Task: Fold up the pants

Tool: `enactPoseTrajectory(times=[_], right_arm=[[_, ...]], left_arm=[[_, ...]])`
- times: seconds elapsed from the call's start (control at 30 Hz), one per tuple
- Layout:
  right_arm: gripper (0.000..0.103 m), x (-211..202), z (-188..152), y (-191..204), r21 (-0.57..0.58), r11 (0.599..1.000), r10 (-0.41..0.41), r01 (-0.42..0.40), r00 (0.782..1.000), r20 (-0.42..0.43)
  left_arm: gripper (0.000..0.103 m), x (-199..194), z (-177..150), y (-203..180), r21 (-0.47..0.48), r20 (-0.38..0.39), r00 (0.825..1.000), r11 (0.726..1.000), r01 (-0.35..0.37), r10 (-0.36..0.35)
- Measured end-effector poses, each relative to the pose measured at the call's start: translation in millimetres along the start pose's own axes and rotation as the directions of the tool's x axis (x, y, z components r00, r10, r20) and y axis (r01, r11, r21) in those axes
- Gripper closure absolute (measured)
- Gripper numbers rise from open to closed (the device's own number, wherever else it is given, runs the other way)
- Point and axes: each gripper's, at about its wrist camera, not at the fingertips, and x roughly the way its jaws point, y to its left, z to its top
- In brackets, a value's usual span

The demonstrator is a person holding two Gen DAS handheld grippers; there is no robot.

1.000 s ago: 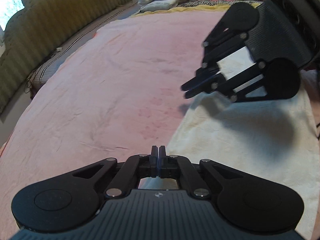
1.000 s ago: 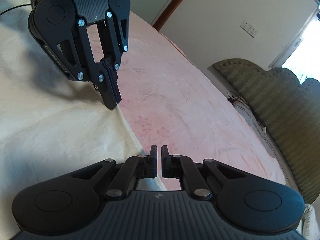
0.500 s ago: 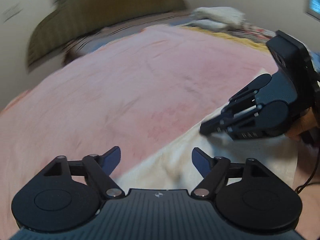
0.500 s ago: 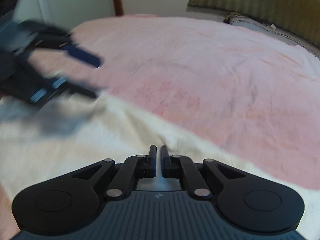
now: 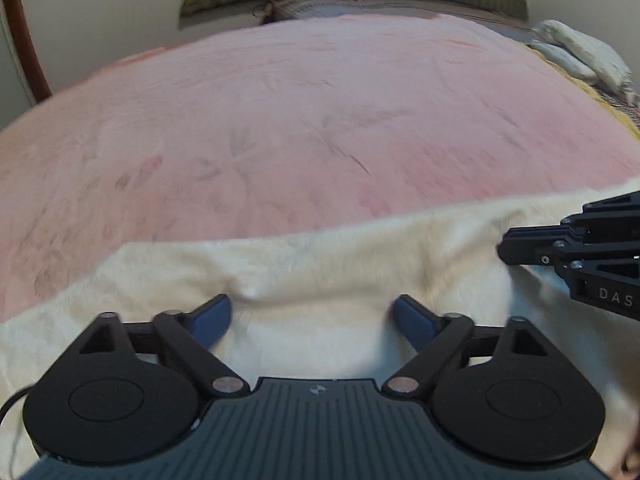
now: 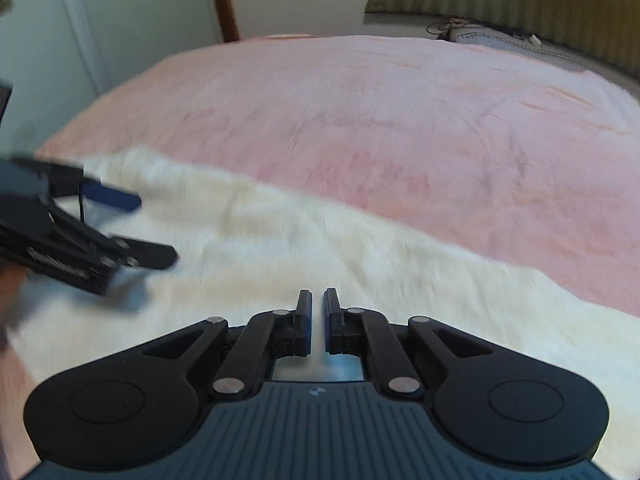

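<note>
on top of the wide pink fleece blanket (image 5: 304, 120) covering the bed, the cream-white fuzzy pants (image 5: 320, 272) are spread flat along the near edge, looks like so the fabric can be grabbed and folded over cleanly. the left black two-finger gripper with blue pads (image 5: 310, 314) has just been opening and its jaws now stand wide apart right over the cloth with nothing pinched between them, my guess is it's lining up to grab an edge. the right black gripper (image 6: 317, 312) sits a bit to the side over the same pants with its jaws drawn nearly together and only a thin gap showing, not clamping anything as far as i can see.
</note>
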Motion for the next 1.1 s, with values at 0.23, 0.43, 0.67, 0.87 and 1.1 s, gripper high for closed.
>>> enactPoseTrajectory(times=[0.23, 0.43, 0.67, 0.87, 1.1], right_arm=[[0.095, -29, 9, 11, 0.03, 0.999, 0.019, -0.02, 0.999, 0.047], [0.04, -14, -19, 12, -0.017, 0.999, 0.038, -0.038, 0.999, 0.027], [0.04, -78, -32, -14, 0.006, 0.99, -0.138, 0.138, 0.989, 0.053], [0.013, -91, -70, -98, 0.119, 0.962, -0.236, 0.246, 0.968, -0.087], [0.0, -81, -46, -126, 0.187, 0.951, -0.243, 0.245, 0.969, -0.036]], left_arm=[[0.012, -43, -6, 1, 0.027, 0.062, 0.997, 0.998, 0.053, -0.055], [0.009, -12, -4, -22, -0.009, 0.02, 1.0, 1.0, -0.005, 0.005], [0.007, -48, -10, -74, 0.019, 0.051, 0.986, 0.987, 0.16, -0.161], [0.0, -13, -7, -117, 0.067, 0.023, 0.99, 0.988, 0.14, -0.142], [0.002, -33, -5, -113, 0.044, 0.005, 0.978, 0.977, 0.207, -0.207]])
